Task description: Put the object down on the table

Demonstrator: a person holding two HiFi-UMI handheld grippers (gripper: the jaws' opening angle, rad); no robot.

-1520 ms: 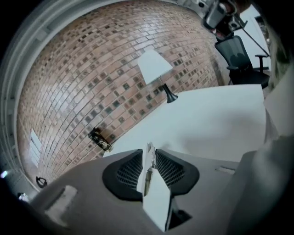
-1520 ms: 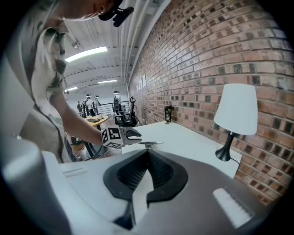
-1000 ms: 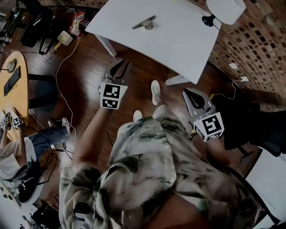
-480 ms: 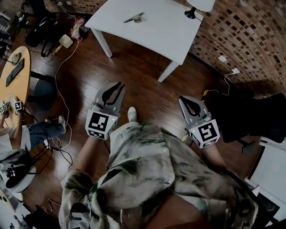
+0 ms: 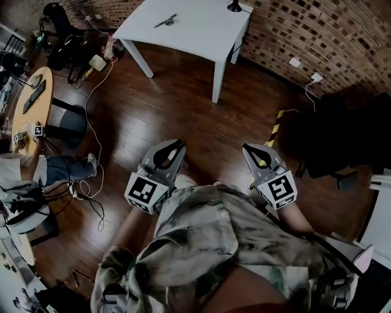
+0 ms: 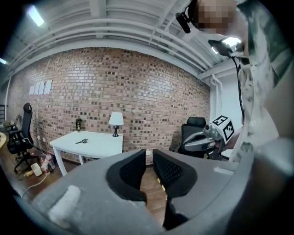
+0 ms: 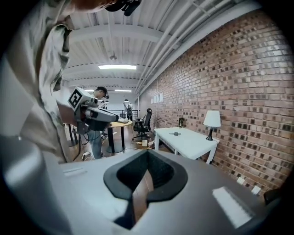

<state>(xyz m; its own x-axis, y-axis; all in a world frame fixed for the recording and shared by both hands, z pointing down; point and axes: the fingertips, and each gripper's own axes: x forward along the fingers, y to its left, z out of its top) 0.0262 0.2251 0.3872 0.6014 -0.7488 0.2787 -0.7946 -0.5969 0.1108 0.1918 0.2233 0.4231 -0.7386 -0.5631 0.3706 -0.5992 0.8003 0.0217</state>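
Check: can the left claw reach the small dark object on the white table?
Probably not. The left claw hangs empty near the person's body, with a broad stretch of dark wooden floor between it and the white table bearing the small dark object. Nothing blocks the path.

The table (image 5: 201,36) stands well ahead of the fingertips of the left gripper (image 5: 178,144) and right gripper (image 5: 249,148). The object (image 5: 166,21) lies on it, and a lamp (image 5: 234,6) stands at its far corner. A round desk (image 5: 30,104) lies far left of the left fingers, and a chair (image 5: 345,150) is to the right of the right ones.
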